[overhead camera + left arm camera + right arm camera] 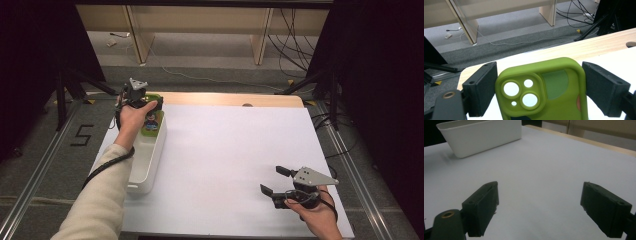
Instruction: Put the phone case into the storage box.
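This is a lab or recording studio set up for data capture; a wooden table (235, 99) carries a plain white sheet (235, 160) as a work surface; black stands (320, 80) flank it on a grey carpeted floor (210, 75); loose cables (292, 45) trail across that floor beneath light wooden desks (260, 35); a figure five (81, 135) is taped beside metal floor rails (35, 175).
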Tool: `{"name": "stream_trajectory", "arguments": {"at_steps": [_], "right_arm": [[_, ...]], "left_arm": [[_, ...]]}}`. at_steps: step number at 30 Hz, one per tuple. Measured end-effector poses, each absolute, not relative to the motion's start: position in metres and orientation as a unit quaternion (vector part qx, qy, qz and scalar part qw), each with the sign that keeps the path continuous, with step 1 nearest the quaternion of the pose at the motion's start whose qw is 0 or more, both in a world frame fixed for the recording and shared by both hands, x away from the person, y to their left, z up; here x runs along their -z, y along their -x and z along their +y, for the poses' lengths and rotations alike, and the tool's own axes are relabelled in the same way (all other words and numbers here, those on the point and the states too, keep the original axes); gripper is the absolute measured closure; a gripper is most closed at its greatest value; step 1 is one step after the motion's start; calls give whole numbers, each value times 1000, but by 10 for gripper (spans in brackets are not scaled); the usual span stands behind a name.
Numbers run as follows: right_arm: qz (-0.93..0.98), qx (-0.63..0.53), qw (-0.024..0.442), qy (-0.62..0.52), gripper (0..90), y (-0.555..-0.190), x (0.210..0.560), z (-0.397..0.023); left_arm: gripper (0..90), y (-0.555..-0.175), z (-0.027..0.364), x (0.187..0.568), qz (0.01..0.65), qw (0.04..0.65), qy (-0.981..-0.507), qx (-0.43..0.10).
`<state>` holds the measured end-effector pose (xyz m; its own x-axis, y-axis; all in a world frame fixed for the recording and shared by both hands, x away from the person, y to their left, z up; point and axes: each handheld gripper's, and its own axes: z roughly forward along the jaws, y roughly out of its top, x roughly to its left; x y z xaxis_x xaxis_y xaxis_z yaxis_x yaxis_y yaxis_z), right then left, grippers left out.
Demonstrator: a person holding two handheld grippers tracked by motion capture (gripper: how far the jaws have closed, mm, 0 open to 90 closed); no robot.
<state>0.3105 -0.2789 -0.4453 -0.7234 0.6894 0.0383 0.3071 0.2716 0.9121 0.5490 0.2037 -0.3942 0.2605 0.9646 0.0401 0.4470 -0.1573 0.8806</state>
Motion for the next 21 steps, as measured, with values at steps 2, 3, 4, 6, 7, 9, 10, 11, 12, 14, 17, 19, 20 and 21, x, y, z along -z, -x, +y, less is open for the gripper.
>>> {"name": "stream_trajectory", "arguments": {"at_steps": [2, 3, 4, 6, 7, 9, 10, 11, 12, 14, 17, 19, 20, 21], "right_arm": [[775, -511, 187, -321, 159, -310, 445, -279], [775, -511, 187, -322, 160, -311, 445, -279], [775, -511, 187, -322, 160, -310, 445, -279], [775, -512, 187, -321, 160, -311, 445, -279], [775, -511, 187, -321, 159, -311, 445, -279], [775, -510, 187, -321, 160, -310, 445, -279], [775, -511, 187, -321, 160, -310, 445, -279], [775, -511, 187, -321, 160, -311, 445, -279], [775, -511, 187, -321, 160, -310, 445, -279], [775, -511, 187, -321, 160, -311, 445, -279], [776, -510, 187, -321, 160, -310, 445, -279], [775, -510, 187, -321, 160, -310, 445, -279], [775, -511, 187, -321, 160, -311, 445, -279], [775, -512, 187, -321, 160, -311, 446, -279]], "left_arm": [[156, -549, 204, 395, 514, 396, -688, -325], [157, -549, 203, 396, 514, 395, -688, -325], [156, -549, 203, 396, 514, 395, -689, -324], [156, -550, 203, 397, 513, 394, -690, -323], [156, -550, 203, 398, 514, 394, -690, -323], [156, -550, 203, 399, 514, 392, -691, -323], [156, -550, 202, 400, 514, 392, -691, -323], [156, -550, 202, 400, 513, 392, -692, -323], [156, -550, 202, 400, 513, 393, -692, -322], [156, -550, 201, 401, 513, 392, -693, -322], [155, -550, 201, 402, 513, 390, -694, -322], [155, -551, 201, 403, 513, 389, -694, -321], [155, -551, 201, 404, 514, 388, -694, -320], [155, -551, 201, 404, 514, 388, -695, -320]]}}
